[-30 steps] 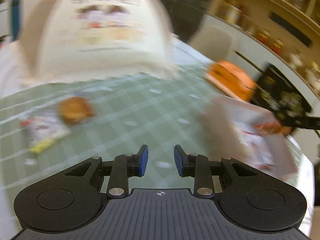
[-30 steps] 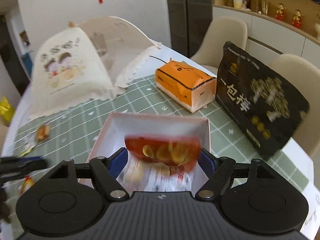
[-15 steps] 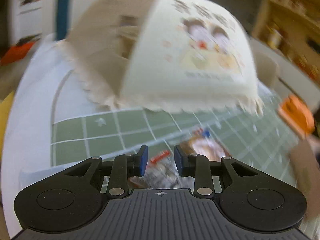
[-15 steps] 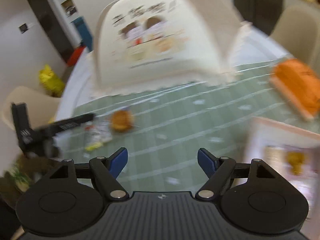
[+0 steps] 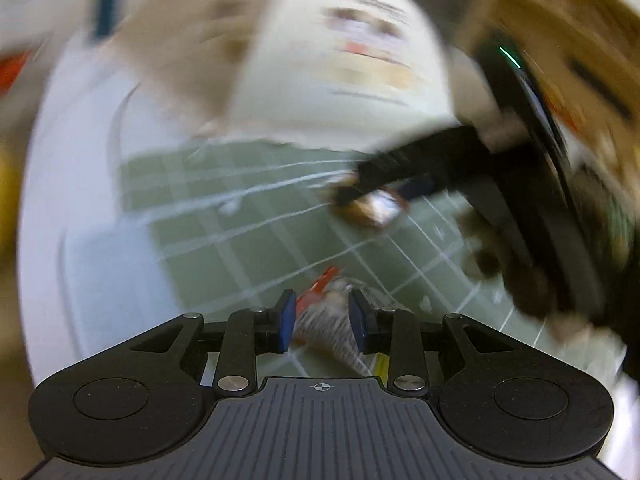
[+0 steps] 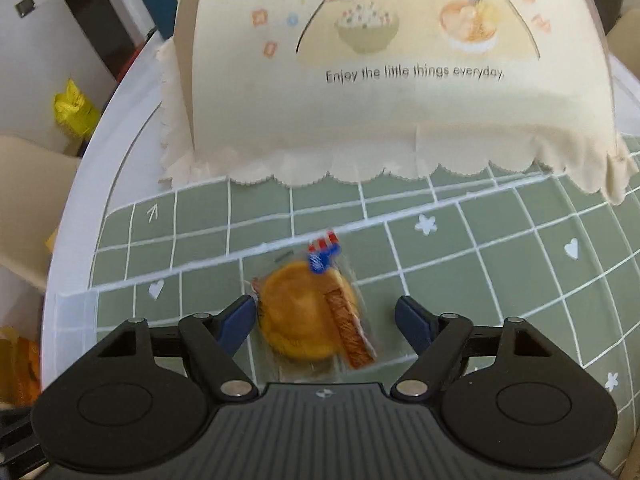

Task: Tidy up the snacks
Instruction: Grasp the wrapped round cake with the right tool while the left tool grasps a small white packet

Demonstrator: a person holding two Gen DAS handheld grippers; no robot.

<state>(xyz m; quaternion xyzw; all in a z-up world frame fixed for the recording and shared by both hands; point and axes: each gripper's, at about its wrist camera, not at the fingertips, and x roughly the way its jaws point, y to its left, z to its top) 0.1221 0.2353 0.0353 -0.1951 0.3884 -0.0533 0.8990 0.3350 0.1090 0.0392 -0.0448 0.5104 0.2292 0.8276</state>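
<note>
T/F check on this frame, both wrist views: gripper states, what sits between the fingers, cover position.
1. The right gripper is open around the round wrapped pastry. True.
2. The pastry is lifted off the mat. False: it lies on the green checked mat.
3. The left gripper has a silver-patterned snack packet between its fingers. True.
4. The cream food cover sits over the pastry. False: it stands behind it, apart.
</note>
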